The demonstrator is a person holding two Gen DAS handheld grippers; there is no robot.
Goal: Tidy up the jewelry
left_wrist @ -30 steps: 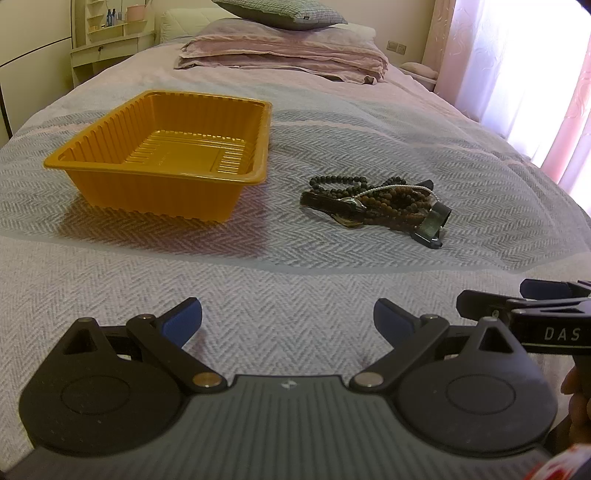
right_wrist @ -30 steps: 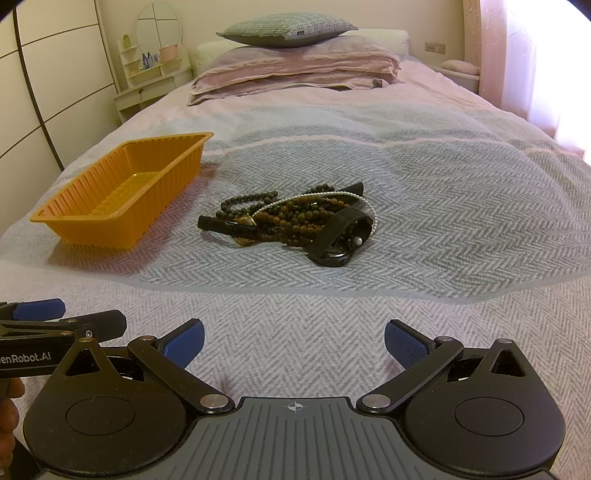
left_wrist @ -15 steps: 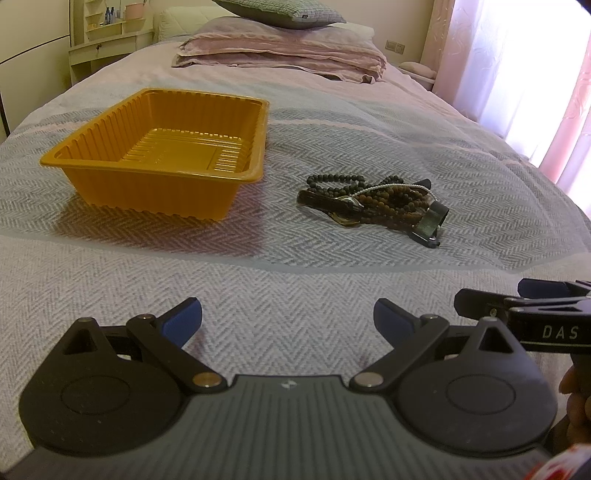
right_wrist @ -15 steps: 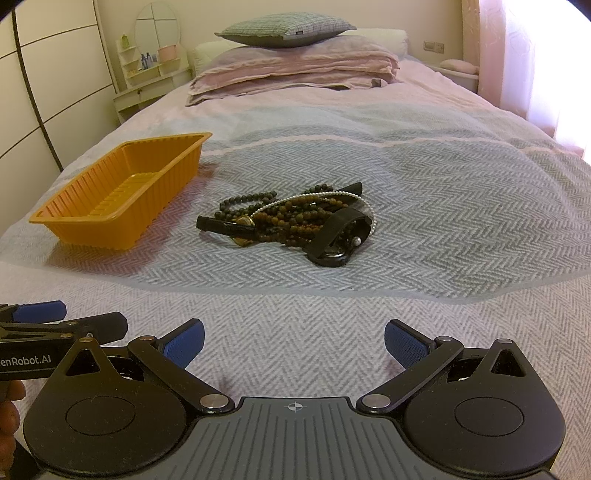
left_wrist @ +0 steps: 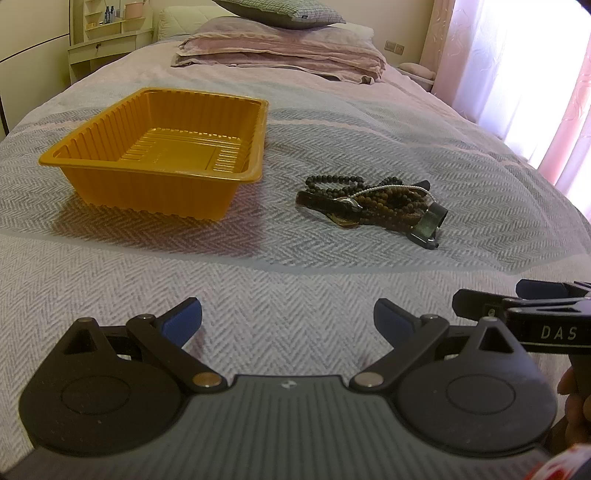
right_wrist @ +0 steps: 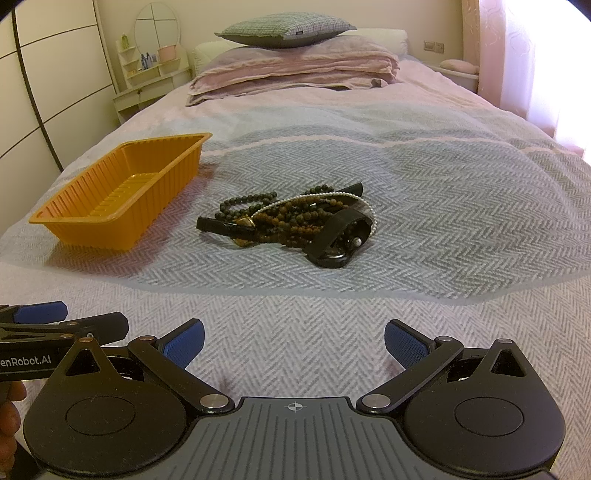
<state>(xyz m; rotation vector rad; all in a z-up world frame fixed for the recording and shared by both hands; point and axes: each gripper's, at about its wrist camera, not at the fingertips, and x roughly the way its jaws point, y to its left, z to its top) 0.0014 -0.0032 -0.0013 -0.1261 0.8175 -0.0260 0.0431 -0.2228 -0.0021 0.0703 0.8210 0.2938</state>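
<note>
A tangled pile of jewelry [left_wrist: 373, 205] [right_wrist: 295, 221] lies on the grey herringbone bedspread: dark bead strands, a white pearl strand, a black watch [right_wrist: 340, 240] and a black strap. Left of the pile stands an empty orange plastic tray [left_wrist: 110, 170] [right_wrist: 92, 225]. My left gripper [left_wrist: 287, 319] hovers low over the near bedspread, open, nothing between its blue pads. My right gripper [right_wrist: 293, 341] is open too, empty, with the pile straight ahead of it. Each gripper shows at the edge of the other's view.
Folded pink blankets [right_wrist: 295, 70] and a checked pillow [right_wrist: 284, 27] sit at the head of the bed. A white vanity shelf [right_wrist: 147, 77] stands at the back left, pink curtains [left_wrist: 535, 74] on the right. A hand [right_wrist: 7, 413] holds the left gripper's handle.
Both grippers have barely shifted; the left view has drifted slightly, with the tray and jewelry sliding a little left. Both stay open and empty.
</note>
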